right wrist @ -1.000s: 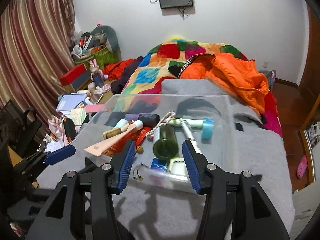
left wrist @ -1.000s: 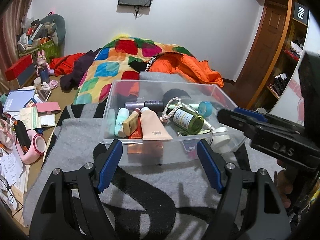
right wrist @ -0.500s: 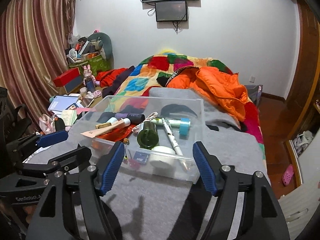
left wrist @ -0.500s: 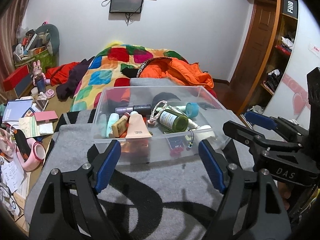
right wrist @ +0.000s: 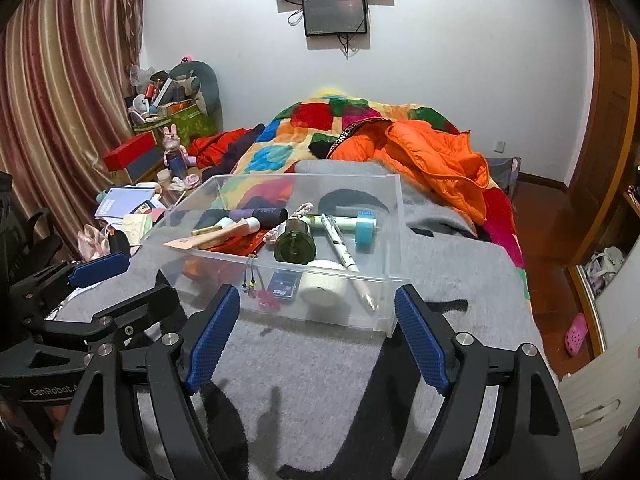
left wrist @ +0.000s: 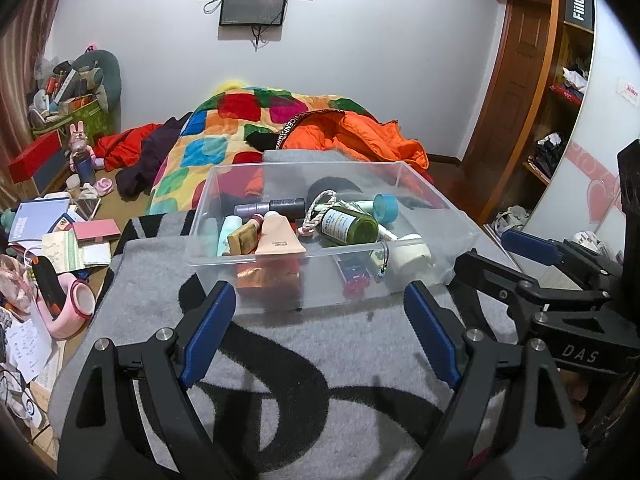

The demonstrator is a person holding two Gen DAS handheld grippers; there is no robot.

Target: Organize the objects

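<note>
A clear plastic bin (left wrist: 448,220) stands on a grey and black blanket (left wrist: 304,360); it also shows in the right wrist view (right wrist: 394,240). Inside lie a green bottle (left wrist: 350,226), a peach tube (left wrist: 278,238), a dark tube (left wrist: 276,206), a white roll (left wrist: 408,254), a pen (right wrist: 344,246) and a blue-capped tube (right wrist: 362,224). My left gripper (left wrist: 320,326) is open and empty, in front of the bin. My right gripper (right wrist: 316,332) is open and empty, also short of the bin's near wall.
A bed with a colourful quilt (left wrist: 240,128) and an orange jacket (left wrist: 352,136) lies behind the bin. Books, papers and a pink object (left wrist: 70,308) clutter the floor at left. A wooden door and shelves (left wrist: 560,92) stand at right.
Both grippers have pulled back from the bin and risen; the bin looks smaller and farther. The right gripper's jaws have opened wider. The bin's contents stay put.
</note>
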